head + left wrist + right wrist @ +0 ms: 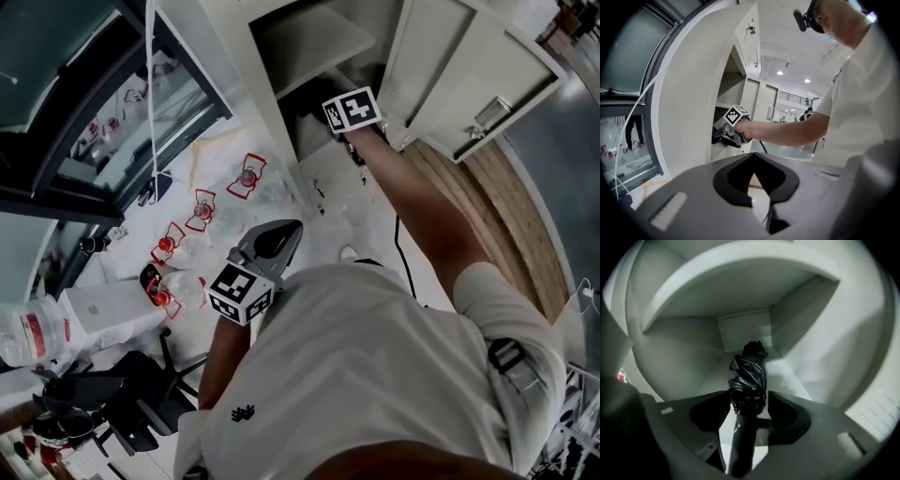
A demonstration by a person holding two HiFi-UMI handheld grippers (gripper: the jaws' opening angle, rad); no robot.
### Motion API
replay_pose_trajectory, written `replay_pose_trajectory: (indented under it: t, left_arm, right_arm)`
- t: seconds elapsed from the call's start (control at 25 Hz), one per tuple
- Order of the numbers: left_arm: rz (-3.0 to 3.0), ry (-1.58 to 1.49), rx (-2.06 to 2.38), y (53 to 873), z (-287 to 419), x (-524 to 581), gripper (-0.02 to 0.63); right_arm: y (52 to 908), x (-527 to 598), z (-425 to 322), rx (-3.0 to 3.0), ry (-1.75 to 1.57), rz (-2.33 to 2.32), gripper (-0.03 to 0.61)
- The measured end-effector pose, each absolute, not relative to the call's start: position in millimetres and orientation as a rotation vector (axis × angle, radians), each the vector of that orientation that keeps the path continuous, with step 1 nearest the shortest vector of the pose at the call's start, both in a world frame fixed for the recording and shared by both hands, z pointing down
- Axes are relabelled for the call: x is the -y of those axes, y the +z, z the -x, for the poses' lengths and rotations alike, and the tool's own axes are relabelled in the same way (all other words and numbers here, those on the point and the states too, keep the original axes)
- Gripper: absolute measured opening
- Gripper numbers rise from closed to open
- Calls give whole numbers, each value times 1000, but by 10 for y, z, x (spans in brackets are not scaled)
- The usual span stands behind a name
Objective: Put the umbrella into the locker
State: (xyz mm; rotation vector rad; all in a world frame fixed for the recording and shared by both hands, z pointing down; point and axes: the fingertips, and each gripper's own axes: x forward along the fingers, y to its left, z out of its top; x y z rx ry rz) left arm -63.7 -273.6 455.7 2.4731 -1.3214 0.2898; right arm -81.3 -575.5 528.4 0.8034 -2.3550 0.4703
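Observation:
A folded black umbrella (748, 373) points into a pale locker compartment (740, 331), handle toward the camera. My right gripper (749, 394) is shut on it where the canopy meets the handle. In the head view the right gripper (328, 117), with its marker cube, reaches into the dark locker opening at the end of an outstretched arm, and the umbrella is mostly hidden there. The left gripper view shows that gripper (723, 136) at the locker's edge. My left gripper (753, 155) is shut and holds nothing; it hangs low by the person's body (286, 230).
The locker door (450, 66) stands open to the right, and a shelf (309, 37) sits above the compartment. At left a white table (103, 309) holds several red-clipped items. An office chair (122, 394) stands at lower left. A black cable (398, 244) trails over the floor.

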Motion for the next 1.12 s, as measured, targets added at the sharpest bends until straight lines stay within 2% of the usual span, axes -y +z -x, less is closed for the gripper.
replay_pose_trajectory:
  t: [1.0, 1.12]
  left_arm:
    - [-2614, 304, 1114, 4478, 573, 1993, 54]
    - [-2623, 303, 1097, 4492, 608, 1889, 54]
  right_arm:
    - [4841, 4613, 106, 2416, 449, -961, 244]
    - [4846, 4398, 58, 2416, 460, -973, 227]
